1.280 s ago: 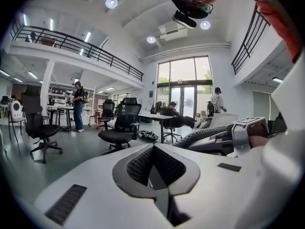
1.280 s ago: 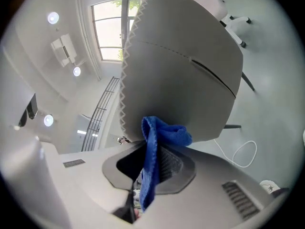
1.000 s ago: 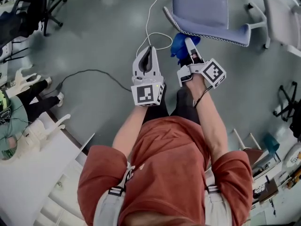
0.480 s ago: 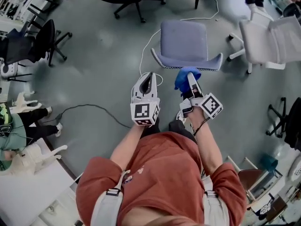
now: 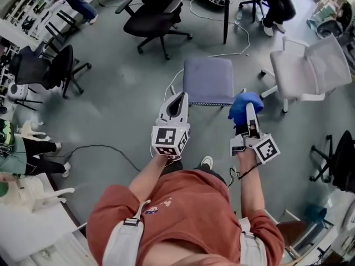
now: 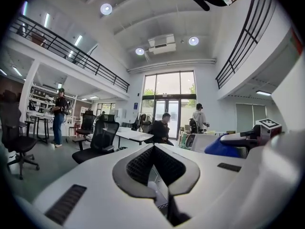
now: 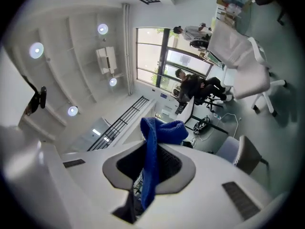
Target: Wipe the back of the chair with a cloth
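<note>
A lilac-blue chair (image 5: 208, 81) stands on the grey floor straight ahead of me in the head view; its seat faces up and its back edge is nearest me. My left gripper (image 5: 176, 100) is shut and holds nothing, hovering at the chair's near left corner. My right gripper (image 5: 248, 111) is shut on a blue cloth (image 5: 243, 106), raised to the right of the chair. In the right gripper view the blue cloth (image 7: 153, 152) hangs pinched between the shut jaws. The left gripper view looks out across the hall, with the cloth (image 6: 225, 147) at the right edge.
A white office chair (image 5: 308, 71) stands to the right, a black one (image 5: 154, 16) beyond the lilac chair, another black one (image 5: 45, 65) at the left. Cables (image 5: 102, 147) trail on the floor. A table leg (image 5: 227, 15) and seated people are farther back.
The head view has lifted, so the chair now lies farther ahead. Both grippers rose; the right one with the cloth swung out to the right of the chair.
</note>
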Demonstrator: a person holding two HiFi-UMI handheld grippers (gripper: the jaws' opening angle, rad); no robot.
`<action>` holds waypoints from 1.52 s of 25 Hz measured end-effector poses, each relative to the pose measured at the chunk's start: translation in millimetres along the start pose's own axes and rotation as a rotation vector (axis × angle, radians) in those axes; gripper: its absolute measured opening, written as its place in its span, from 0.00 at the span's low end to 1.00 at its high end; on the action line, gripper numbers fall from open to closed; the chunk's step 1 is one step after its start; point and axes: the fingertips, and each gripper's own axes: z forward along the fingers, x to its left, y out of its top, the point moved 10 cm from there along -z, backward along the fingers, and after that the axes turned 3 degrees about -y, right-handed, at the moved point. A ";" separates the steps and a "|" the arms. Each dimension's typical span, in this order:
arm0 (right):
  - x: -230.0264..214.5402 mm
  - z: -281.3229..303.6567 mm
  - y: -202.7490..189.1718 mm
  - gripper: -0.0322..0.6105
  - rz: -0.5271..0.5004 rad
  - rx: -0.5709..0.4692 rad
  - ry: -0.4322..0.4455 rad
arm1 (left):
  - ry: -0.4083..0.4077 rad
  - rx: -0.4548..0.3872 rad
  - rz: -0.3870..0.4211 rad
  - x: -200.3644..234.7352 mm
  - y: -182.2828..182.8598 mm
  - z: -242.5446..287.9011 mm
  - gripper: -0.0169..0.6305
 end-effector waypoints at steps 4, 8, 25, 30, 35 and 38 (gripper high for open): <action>22.2 -5.5 43.8 0.14 -0.114 -0.014 0.043 | -0.004 -0.041 0.023 -25.9 27.0 0.7 0.05; 42.4 -10.9 71.1 0.14 -0.222 -0.026 0.062 | 0.008 -0.080 0.042 -42.1 46.7 -6.1 0.05; 148.3 22.8 45.8 0.14 -1.038 -0.128 -0.115 | 0.013 -0.237 0.167 -7.6 122.0 -38.5 0.05; 153.2 28.5 34.1 0.14 -1.101 -0.136 -0.101 | 0.017 -0.254 0.203 1.0 120.1 -39.3 0.05; 155.2 33.7 33.1 0.14 -1.094 -0.143 -0.105 | 0.016 -0.193 0.203 1.8 123.2 -38.0 0.05; 155.6 36.2 28.7 0.14 -1.101 -0.126 -0.095 | 0.017 -0.260 0.208 5.8 123.0 -36.1 0.05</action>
